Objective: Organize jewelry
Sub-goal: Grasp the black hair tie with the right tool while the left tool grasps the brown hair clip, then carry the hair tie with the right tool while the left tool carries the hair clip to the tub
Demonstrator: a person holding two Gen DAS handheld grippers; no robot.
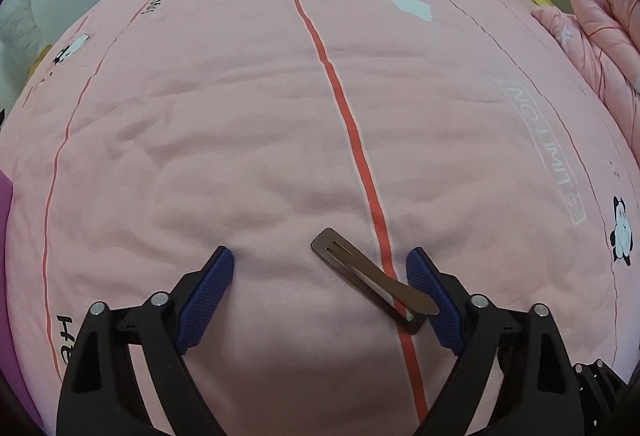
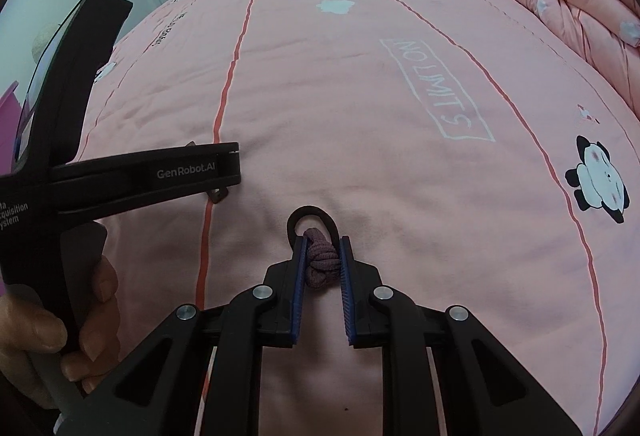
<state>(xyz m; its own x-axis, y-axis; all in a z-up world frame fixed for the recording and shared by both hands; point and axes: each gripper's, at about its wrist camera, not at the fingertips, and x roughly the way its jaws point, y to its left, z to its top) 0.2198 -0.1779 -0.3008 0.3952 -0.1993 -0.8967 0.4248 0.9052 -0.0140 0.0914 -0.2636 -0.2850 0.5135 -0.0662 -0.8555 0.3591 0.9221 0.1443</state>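
1. One metal hair clip (image 1: 368,276) lies on the pink bedspread (image 1: 240,116), between the released left gripper (image 1: 320,268).
2. One hair tie (image 2: 320,256) is clenched in the right gripper (image 2: 322,248).
3. Writing reads "NO LIMITS" (image 2: 436,92) and "GenRobot.AI" (image 2: 186,172).

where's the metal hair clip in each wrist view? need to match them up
Left wrist: hair clip lies low centre on the pink bedsheet, across the red stripe, between the open jaws.
Right wrist: only its tip peeks out, left of centre.
Shared landmark: the "NO LIMITS" print.
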